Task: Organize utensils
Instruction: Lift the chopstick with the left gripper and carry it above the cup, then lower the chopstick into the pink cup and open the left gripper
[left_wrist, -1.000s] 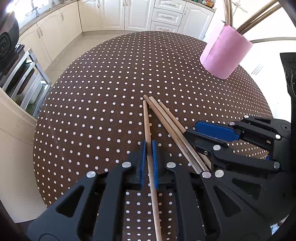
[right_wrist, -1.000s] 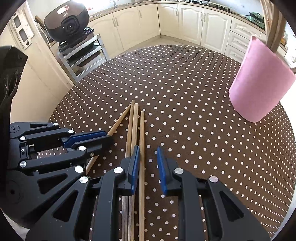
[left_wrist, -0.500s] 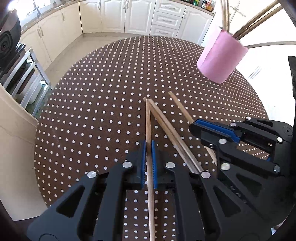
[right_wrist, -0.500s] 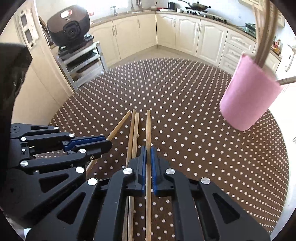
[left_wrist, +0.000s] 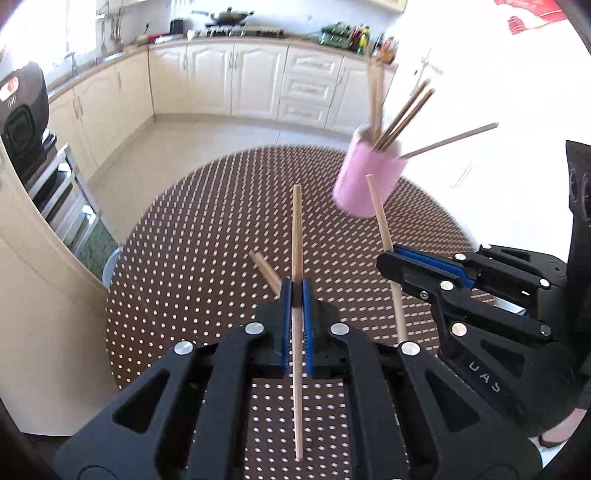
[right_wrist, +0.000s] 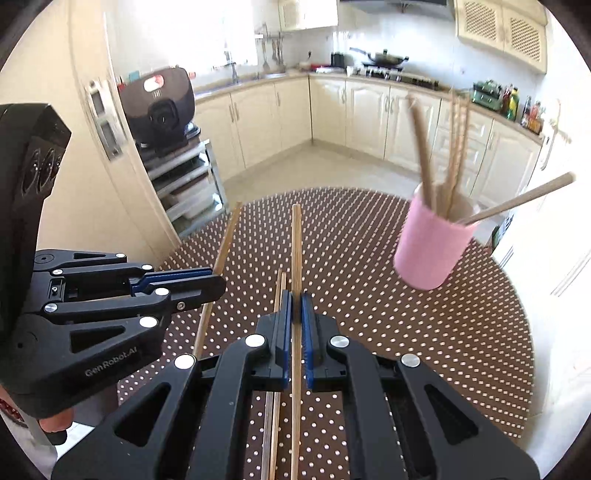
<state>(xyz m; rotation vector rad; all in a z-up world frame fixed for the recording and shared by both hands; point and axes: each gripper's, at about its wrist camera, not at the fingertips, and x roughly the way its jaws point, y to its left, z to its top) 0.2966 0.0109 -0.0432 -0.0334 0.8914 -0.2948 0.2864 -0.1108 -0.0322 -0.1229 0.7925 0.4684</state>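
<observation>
Left gripper is clamped on 1 chopstick, lifted off the dotted table. Right gripper is clamped on another chopstick, also raised. 2 chopsticks are left lying near the table's near edge. Pink cup with more chopsticks is seen at the far right edge.

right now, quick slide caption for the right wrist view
Right gripper clamps one wooden chopstick above the polka-dot table, pink cup of chopsticks ahead.
</observation>
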